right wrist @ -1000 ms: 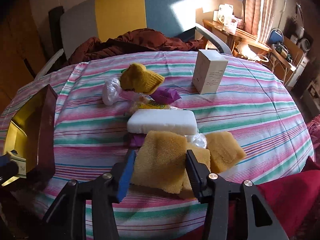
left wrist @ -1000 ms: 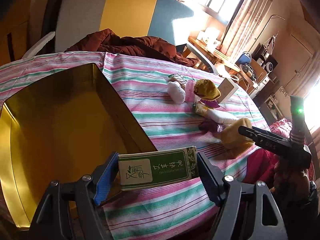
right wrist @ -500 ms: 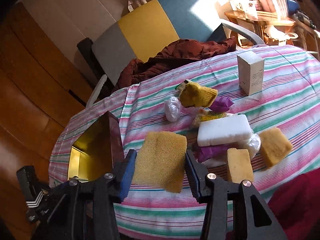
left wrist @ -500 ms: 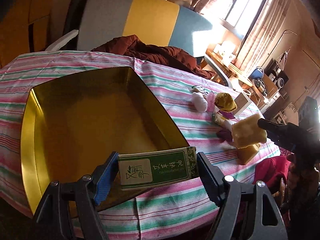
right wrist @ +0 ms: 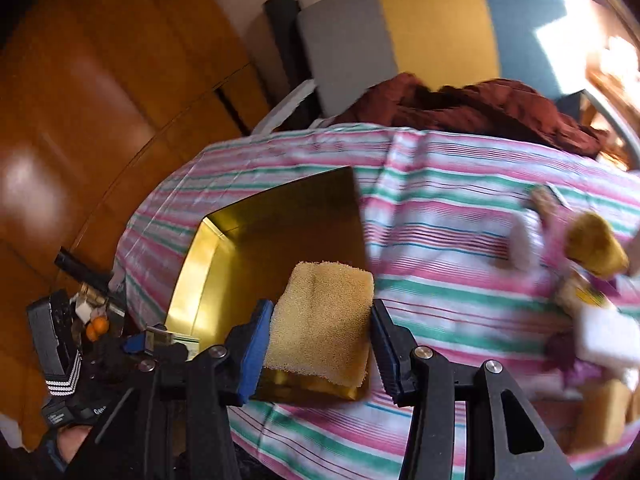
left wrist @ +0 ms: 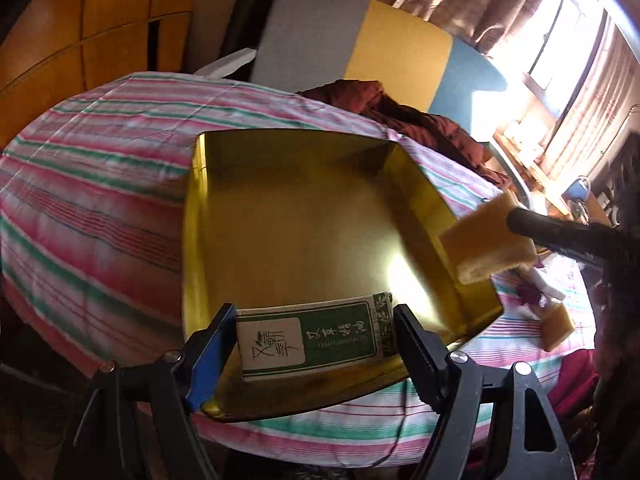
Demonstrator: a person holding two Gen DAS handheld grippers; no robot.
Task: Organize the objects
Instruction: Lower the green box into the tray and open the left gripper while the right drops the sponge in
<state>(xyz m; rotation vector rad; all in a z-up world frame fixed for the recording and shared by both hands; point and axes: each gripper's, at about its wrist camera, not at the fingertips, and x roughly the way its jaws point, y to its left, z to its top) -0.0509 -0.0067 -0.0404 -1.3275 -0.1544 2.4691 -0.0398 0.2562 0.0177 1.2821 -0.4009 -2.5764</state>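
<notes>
Progress shows at the left wrist, where the left gripper [left wrist: 314, 344], pinching the green box [left wrist: 310, 338], now hangs over the gold tin [left wrist: 192, 248], while the right wrist shows the right gripper [right wrist: 318, 334] squeezing a sponge [right wrist: 322, 320], newly arrived over that tin's edge, so both seem ready to drop in.

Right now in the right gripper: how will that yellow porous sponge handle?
The yellow porous sponge is probably soft: its top bulges between the right gripper fingers. Likely light, given its open foam texture. It is unlikely to slip, since the surface looks rough.

Tricolour chair [left wrist: 360, 40], sunlit curtained window [left wrist: 568, 40]
</notes>
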